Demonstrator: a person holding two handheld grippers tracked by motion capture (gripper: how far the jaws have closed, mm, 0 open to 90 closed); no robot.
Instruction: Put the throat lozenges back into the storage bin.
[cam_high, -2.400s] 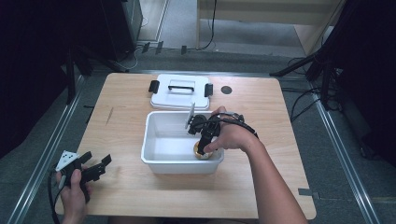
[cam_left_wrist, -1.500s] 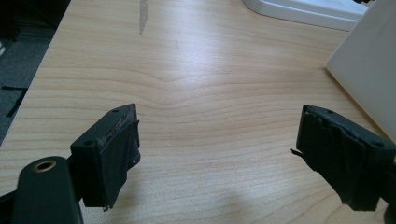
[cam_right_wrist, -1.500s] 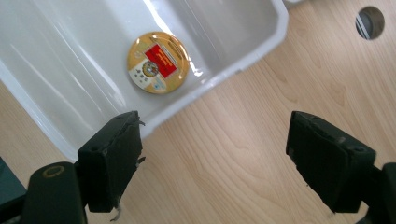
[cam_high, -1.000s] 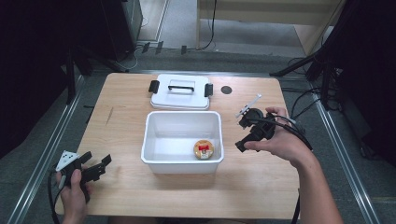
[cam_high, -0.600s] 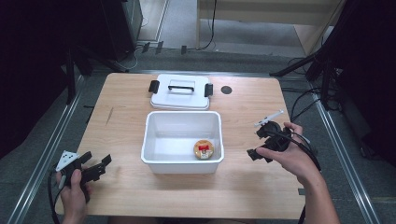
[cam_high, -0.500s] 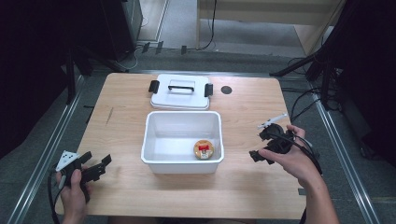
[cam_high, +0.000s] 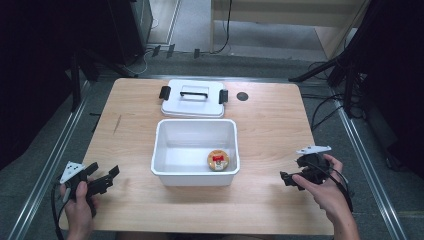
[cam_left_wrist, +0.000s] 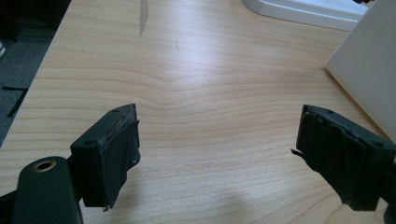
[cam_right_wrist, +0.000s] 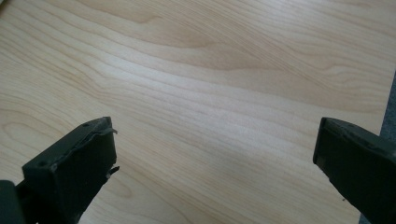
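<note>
The bin (cam_high: 196, 152) sits open mid-counter (cam_high: 270, 125), its lid (cam_high: 193, 98) laid flat just behind it, probably so it is close by for closing. A small round tin (cam_high: 218, 160) lies inside, at the bin's near right corner. Its top shows a red mark; any writing is too small to read. Both claws rest at the near corners, well clear of the bin: the left claw (cam_left_wrist: 219, 154) and the right claw (cam_right_wrist: 217, 170) each gape wide over bare wood, holding nothing.
</note>
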